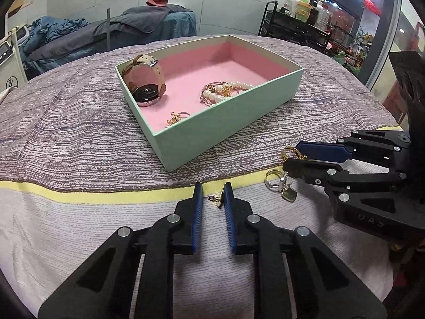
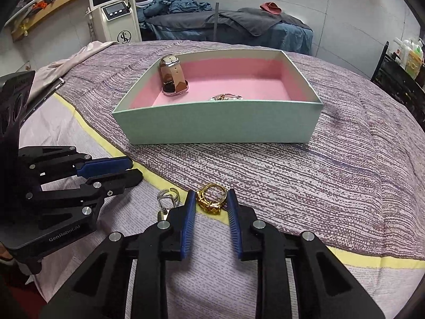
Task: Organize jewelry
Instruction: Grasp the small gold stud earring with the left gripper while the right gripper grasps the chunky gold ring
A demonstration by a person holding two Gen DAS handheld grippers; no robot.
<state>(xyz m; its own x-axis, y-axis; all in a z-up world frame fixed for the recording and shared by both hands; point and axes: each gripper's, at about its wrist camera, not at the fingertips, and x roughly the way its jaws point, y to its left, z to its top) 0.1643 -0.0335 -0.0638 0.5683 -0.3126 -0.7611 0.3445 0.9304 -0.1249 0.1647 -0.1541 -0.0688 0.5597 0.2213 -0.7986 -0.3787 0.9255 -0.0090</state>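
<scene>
A mint box (image 1: 212, 135) (image 2: 212, 125) with pink lining sits on the bedspread. In it are a tan-strapped watch (image 1: 146, 85) (image 2: 172, 79), a pearl bracelet (image 1: 223, 90) (image 2: 225, 97) and a small gold piece (image 1: 176, 117). My left gripper (image 1: 213, 194) (image 2: 135, 170) is shut on a gold stud earring (image 1: 217, 199), just in front of the box over the yellow stripe. To its right, my right gripper (image 2: 209, 199) (image 1: 291, 155) is shut on a gold ring (image 2: 209, 199) (image 1: 293, 151) that rests on the cloth. A silver ring (image 2: 167, 195) (image 1: 273, 178) lies between the two grippers.
The purple striped bedspread (image 2: 332, 172) carries a yellow stripe (image 1: 93, 196). Behind are a treatment bed with grey and blue covers (image 2: 239, 24), a white machine with a screen (image 2: 114, 13) and a black trolley of bottles (image 1: 300, 10).
</scene>
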